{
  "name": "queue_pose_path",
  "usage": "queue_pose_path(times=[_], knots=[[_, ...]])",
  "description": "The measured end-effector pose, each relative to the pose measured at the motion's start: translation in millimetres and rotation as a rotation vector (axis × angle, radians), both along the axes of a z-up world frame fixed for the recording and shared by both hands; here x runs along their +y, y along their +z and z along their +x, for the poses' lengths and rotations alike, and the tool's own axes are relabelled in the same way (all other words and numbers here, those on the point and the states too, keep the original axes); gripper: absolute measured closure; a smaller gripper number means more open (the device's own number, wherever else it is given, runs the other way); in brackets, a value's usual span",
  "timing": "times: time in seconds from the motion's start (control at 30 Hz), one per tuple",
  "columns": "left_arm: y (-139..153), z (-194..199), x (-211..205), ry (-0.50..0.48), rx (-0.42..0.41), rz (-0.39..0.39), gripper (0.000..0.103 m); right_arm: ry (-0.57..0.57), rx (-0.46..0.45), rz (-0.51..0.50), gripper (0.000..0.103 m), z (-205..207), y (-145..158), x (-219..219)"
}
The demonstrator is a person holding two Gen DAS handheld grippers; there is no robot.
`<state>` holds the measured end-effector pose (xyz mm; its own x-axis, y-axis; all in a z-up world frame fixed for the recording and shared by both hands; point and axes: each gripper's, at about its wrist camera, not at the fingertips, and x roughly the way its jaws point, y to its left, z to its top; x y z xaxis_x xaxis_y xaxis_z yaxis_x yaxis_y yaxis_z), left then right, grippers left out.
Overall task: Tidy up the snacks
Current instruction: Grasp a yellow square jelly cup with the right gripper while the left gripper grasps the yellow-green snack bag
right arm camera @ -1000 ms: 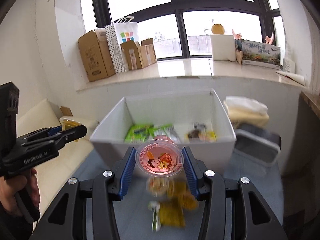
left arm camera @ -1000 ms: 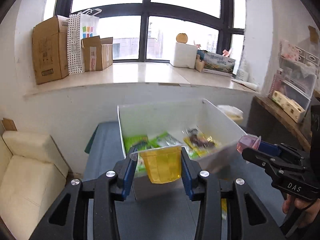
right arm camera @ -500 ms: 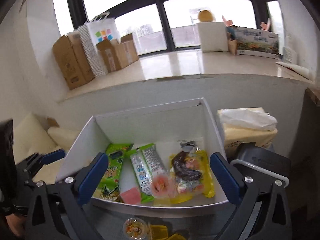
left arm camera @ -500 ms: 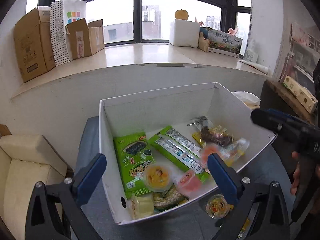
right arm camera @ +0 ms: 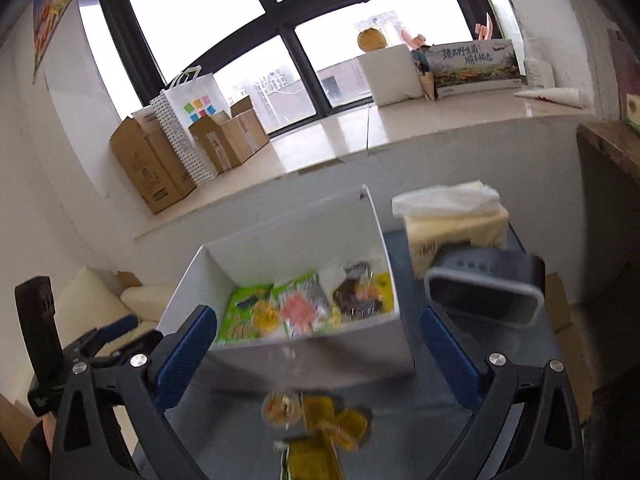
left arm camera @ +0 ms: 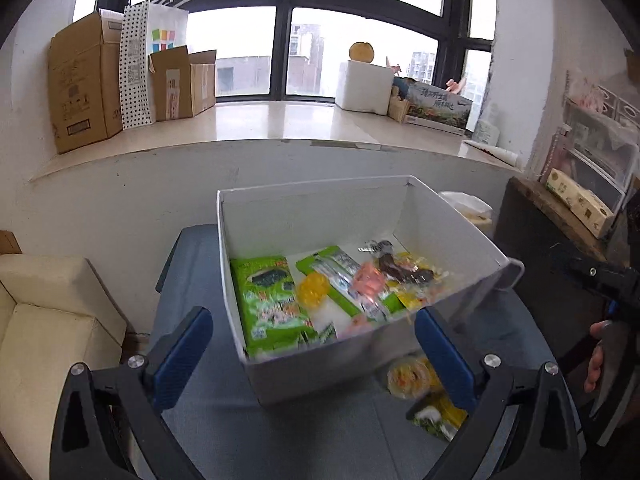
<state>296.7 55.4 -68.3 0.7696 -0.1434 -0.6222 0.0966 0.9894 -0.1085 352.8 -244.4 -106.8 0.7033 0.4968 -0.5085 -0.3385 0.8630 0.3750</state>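
**Both grippers wide open over the snack box**

Nearest the lenses, the left gripper and the right gripper each stood with blue-padded jaws spread as wide as they go, having just been opening, and nothing sat between the pads of either. Just beyond the right gripper's fingers, a blurred clear cup with orange filling and some yellow packets lay loose on the grey-blue table, near the front wall of the white box.

The box stood open-topped on the table, its near rim between both pairs of fingers. Inside lay a bright green seaweed-type packet at the left, a yellow jelly cup and a pink jelly cup on a green-and-white packet in the middle, and a yellow packet with a dark picture at the right. Their print was too blurred to read.

To the right of the box a tissue pack and a dark lidded container crowded the table's right edge; bare table showed left of the box. Farther off, the windowsill held cardboard boxes and a white bag with coloured squares.
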Motion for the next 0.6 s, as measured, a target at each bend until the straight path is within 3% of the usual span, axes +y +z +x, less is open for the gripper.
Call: queue_pose_path(times=[0.27,0.6], knots=[[-30.5,-84.3,-27.6,-0.077,0.022,-0.011,0.0,0.078,0.048,-0.145,0.0,-52.6,-58.3,2.9],[-54.6,-109.6,-52.7,-0.133,0.068,-0.017,0.0,0.134,0.109,-0.222,0.0,-26.6,-92.2,20.7]])
